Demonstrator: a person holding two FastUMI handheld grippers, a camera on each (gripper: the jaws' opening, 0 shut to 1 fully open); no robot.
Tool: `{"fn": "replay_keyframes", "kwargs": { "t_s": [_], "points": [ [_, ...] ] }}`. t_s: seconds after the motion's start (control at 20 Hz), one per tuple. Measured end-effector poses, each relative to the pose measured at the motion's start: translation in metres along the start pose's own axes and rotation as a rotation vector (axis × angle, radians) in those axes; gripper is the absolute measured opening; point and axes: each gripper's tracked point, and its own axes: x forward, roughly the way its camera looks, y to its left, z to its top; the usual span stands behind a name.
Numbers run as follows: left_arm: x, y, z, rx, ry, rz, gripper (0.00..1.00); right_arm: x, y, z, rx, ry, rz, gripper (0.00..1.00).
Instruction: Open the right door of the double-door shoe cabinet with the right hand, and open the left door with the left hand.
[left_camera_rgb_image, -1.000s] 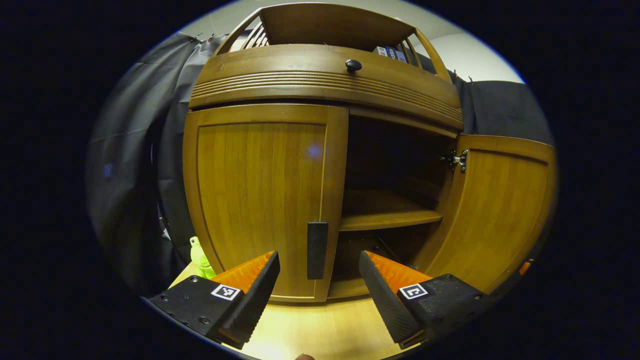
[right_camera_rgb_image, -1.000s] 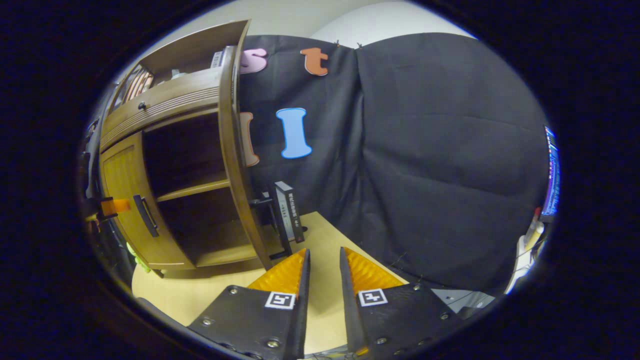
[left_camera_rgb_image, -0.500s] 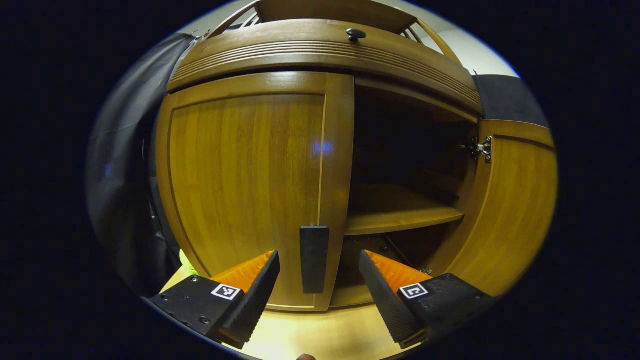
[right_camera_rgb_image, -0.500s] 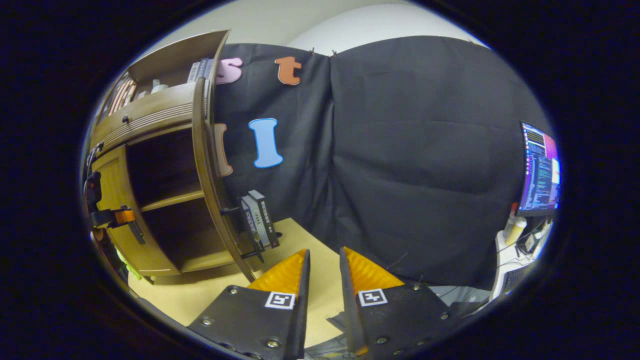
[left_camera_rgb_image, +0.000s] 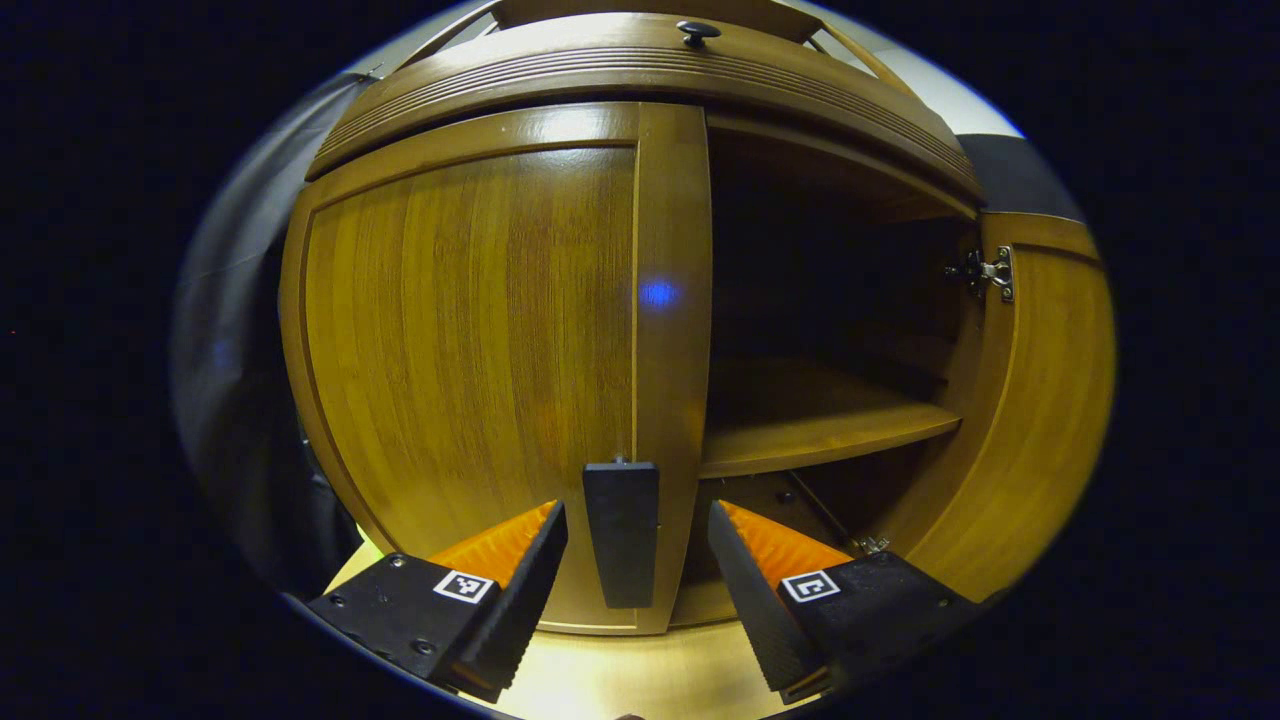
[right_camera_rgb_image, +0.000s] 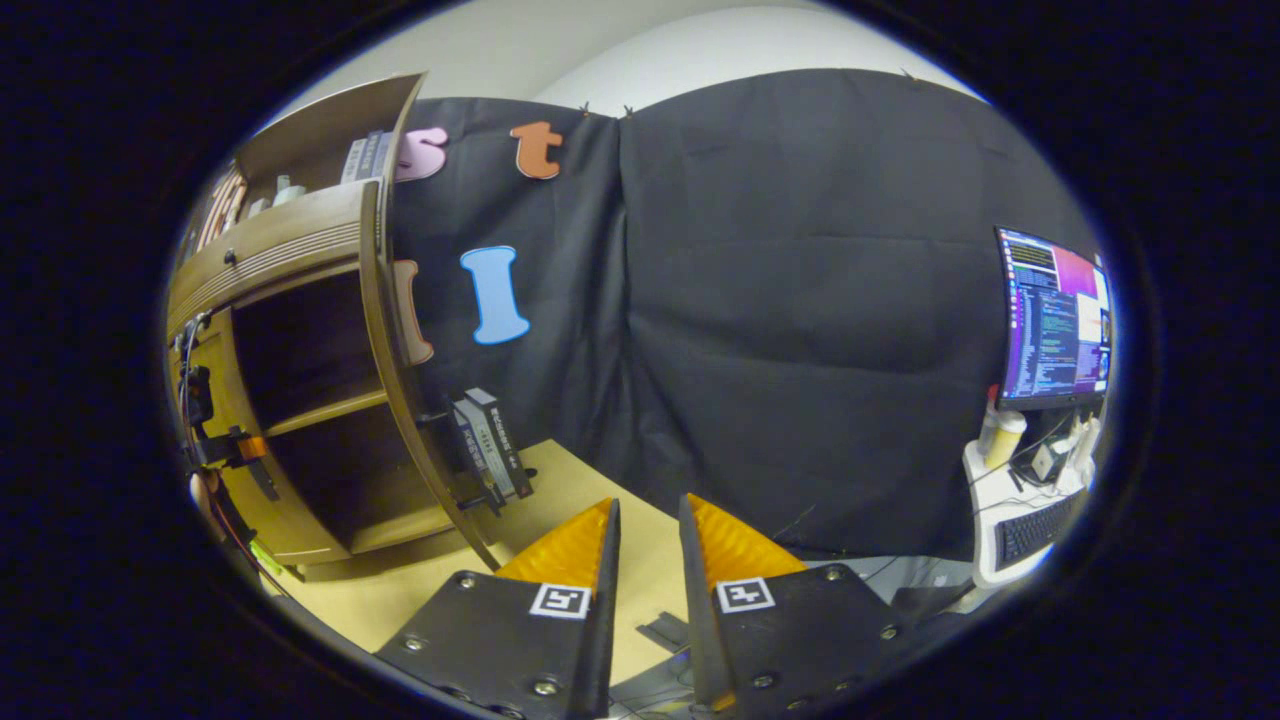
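The double-door shoe cabinet (left_camera_rgb_image: 640, 70), brown wood with a ribbed band across its top, is standing upright on the worktop (left_camera_rgb_image: 620, 670). Its left door (left_camera_rgb_image: 470, 340) is sitting shut, a dark vertical handle (left_camera_rgb_image: 621, 532) hanging at its inner edge. The right door (left_camera_rgb_image: 1040, 400) is standing swung wide open, exposing a dark interior with one shelf (left_camera_rgb_image: 810, 430).

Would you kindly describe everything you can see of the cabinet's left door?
The left door is a tall panel of glossy brown wood-look material with vertical grain and a plain raised frame. It is shut, flush under the ribbed top rail. A dark upright bar handle sits low on its inner edge, between the open fingers of the left gripper, which do not yet press it.
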Motion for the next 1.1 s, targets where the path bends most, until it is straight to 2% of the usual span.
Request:
{"fn": "replay_keyframes", "kwargs": {
  "t_s": [0.05,0.15,0.2,0.45,0.5,0.6,0.65,0.75,0.9,1.1],
  "points": [
    [0.001,0.001,0.0,0.008,-0.001,0.005,0.88,0.0,0.0,-0.001,0.005,0.004,-0.009,0.31],
    [0.004,0.001,-0.002,0.012,0.003,0.008,0.78,-0.004,-0.01,-0.006,0.017,0.012,-0.023,0.32],
    [0.005,0.0,-0.003,0.01,0.01,0.006,0.76,-0.006,-0.014,-0.007,0.023,0.015,-0.029,0.32],
    [0.008,0.005,-0.007,-0.004,0.017,0.035,0.35,-0.008,-0.018,-0.013,0.039,0.023,-0.037,0.32],
    [0.007,0.005,-0.007,-0.008,0.018,0.034,0.37,-0.009,-0.019,-0.013,0.039,0.025,-0.037,0.31],
    [0.007,0.005,-0.008,-0.006,0.02,0.031,0.34,-0.009,-0.02,-0.016,0.04,0.029,-0.035,0.32],
    [0.007,0.005,-0.007,-0.005,0.021,0.028,0.36,-0.01,-0.021,-0.017,0.041,0.032,-0.035,0.32],
    [0.006,0.005,-0.008,-0.005,0.022,0.025,0.31,-0.012,-0.022,-0.018,0.043,0.034,-0.033,0.32],
    [0.005,0.006,-0.009,-0.007,0.018,0.026,0.36,-0.014,-0.024,-0.018,0.041,0.035,-0.033,0.31],
    [-0.001,0.007,-0.009,-0.006,0.005,0.021,0.33,-0.017,-0.028,-0.018,0.041,0.038,-0.033,0.32]
  ]
}}
